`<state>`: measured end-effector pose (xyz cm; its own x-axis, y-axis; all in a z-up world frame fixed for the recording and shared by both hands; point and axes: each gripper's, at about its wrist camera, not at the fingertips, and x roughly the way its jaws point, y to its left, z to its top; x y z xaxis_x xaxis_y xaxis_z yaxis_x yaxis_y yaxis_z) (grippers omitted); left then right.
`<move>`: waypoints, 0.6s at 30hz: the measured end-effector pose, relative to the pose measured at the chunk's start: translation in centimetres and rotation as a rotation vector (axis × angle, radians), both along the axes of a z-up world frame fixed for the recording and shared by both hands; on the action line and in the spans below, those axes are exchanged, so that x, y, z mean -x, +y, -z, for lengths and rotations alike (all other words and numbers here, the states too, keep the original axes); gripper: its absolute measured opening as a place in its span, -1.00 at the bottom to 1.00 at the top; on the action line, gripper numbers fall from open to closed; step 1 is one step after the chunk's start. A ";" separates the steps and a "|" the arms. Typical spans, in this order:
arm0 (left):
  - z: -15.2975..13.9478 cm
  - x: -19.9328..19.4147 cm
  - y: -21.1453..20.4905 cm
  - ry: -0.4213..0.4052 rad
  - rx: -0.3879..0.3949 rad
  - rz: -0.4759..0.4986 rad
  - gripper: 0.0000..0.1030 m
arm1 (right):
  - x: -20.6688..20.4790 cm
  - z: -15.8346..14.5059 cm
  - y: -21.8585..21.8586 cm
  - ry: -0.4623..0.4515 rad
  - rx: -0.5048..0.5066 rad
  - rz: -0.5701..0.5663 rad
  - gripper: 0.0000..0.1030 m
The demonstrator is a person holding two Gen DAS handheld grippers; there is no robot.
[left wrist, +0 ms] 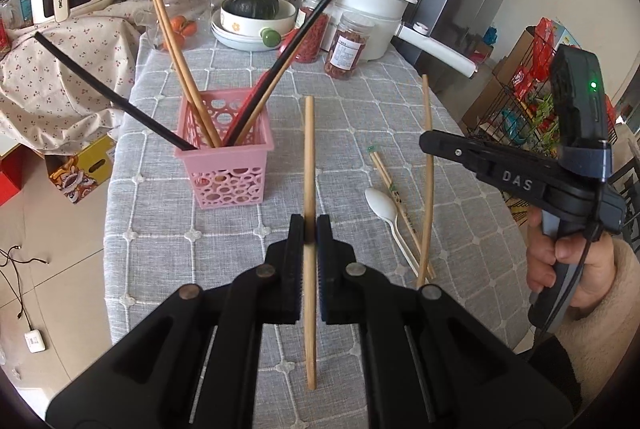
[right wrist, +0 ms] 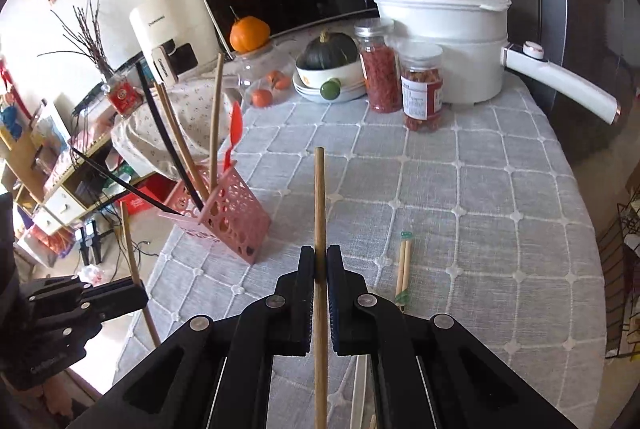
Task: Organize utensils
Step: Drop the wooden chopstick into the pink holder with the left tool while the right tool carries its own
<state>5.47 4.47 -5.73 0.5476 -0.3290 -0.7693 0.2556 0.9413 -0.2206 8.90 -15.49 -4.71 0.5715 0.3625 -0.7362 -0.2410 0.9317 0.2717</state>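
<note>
Already stowed upright in pink basket (left wrist: 230, 153): two wooden chopsticks (left wrist: 182, 69), two black chopsticks (left wrist: 108, 97), one red utensil (right wrist: 236, 133). In transit: left tool (left wrist: 310, 229) pinching wooden chopstick (left wrist: 309, 165), right tool (right wrist: 320, 261) pinching second wooden chopstick (right wrist: 320, 201), both raised over the tabletop (left wrist: 352, 109), basket just ahead. Left on tabletop, by estimate: wrapped chopstick pair (left wrist: 390, 185) and white spoon (left wrist: 382, 207); task judged well past halfway.
</note>
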 end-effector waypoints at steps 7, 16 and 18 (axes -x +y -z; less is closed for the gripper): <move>-1.6 0.8 -0.4 -0.097 -0.030 -0.015 -0.87 | 2.4 -3.1 -0.9 -0.094 -0.001 -0.012 -0.88; -5.1 2.4 -0.6 -0.305 -0.042 -0.047 -0.87 | 4.6 -6.9 -1.8 -0.216 -0.036 0.007 -0.88; -5.9 2.8 -0.6 -0.370 -0.049 -0.064 -0.87 | 4.8 -7.6 -1.8 -0.243 -0.045 0.014 -0.88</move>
